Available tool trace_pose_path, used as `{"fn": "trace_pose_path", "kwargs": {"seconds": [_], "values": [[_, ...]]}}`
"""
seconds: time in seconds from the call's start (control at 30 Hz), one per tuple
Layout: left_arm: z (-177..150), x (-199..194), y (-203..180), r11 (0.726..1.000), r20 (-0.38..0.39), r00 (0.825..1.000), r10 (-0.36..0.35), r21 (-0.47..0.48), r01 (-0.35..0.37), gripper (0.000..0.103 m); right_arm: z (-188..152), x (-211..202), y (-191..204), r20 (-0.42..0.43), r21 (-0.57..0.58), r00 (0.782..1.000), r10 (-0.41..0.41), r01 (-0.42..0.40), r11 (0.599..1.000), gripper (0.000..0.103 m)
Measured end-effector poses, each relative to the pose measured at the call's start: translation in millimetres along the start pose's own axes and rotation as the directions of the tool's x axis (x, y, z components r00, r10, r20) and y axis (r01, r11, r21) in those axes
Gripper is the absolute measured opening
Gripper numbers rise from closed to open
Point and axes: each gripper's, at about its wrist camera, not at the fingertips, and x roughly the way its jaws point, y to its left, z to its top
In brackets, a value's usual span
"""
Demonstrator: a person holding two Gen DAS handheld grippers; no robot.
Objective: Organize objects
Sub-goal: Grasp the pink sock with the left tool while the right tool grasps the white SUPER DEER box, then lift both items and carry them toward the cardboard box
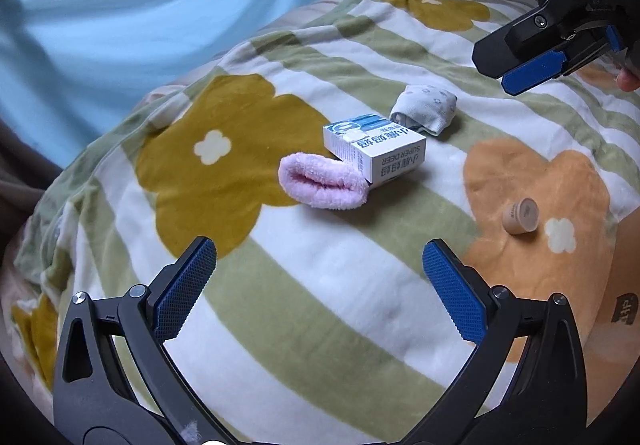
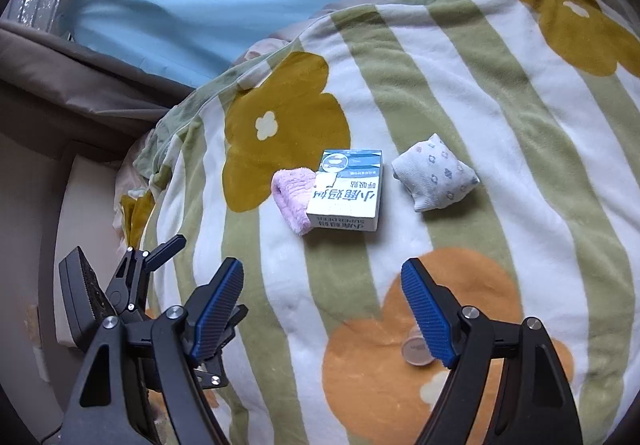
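Striped flower blanket (image 1: 320, 325) fills both views, with four loose items on it.

Largest is the white-and-blue carton (image 1: 374, 153), just above centre in the left wrist view, printed "SUPER DEER". Its long axis runs upper left to lower right there. In the right wrist view it sits at mid-frame, long axis near vertical, and the short end with print faces the claw.

The pink fuzzy sock (image 1: 324, 183) touches the carton's lower-left corner and is partly tucked under it. The white flower-print sock bundle (image 1: 424, 113) lies just beside the carton's upper-right end; I can't tell whether they touch.

Smallest is the little beige jar (image 1: 520, 215), on its side on the orange flower, well apart from the cluster – at right in the left view.

Claws:
- Left gripper (image 1: 320, 285) is spread wide with nothing between the pads, above bare blanket. The carton and pink sock are straight ahead, up-frame.
- Right gripper (image 2: 322, 309) is also spread and empty. The jar shows partly behind its right finger (image 2: 428, 319), low in the frame, so it lies closest to this claw.

My read:
- The right hand is nearer the jar and the sock bundle, and the left is nearer the pink sock.
- The carton is lined up lengthwise with the right claw – its pads would close across the narrow width.
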Motion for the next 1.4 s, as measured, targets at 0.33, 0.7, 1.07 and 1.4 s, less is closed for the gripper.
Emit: {"fn": "trace_pose_path", "kwargs": {"seconds": [0.33,0.7,1.07,1.4], "values": [[20,81,8,0.997,-0.022,0.999,-0.034,0.075,0.035,0.103,29,69,-15,-0.018,0.079,0.999,-0.036,0.037,0.996,0.078],[24,111,10,0.989,-0.037,0.998,-0.055,0.138,0.06,0.103,40,113,-29,-0.064,0.112,0.992,-0.108,0.115,0.987,0.078],[25,115,-2,0.968,-0.03,0.99,-0.136,0.207,0.139,0.079,43,120,-37,-0.06,0.123,0.994,-0.087,0.094,0.988,0.075],[25,107,5,0.969,-0.037,0.989,-0.14,0.202,0.145,0.052,49,112,-36,-0.034,0.119,0.997,-0.071,0.074,0.99,0.066]]}}
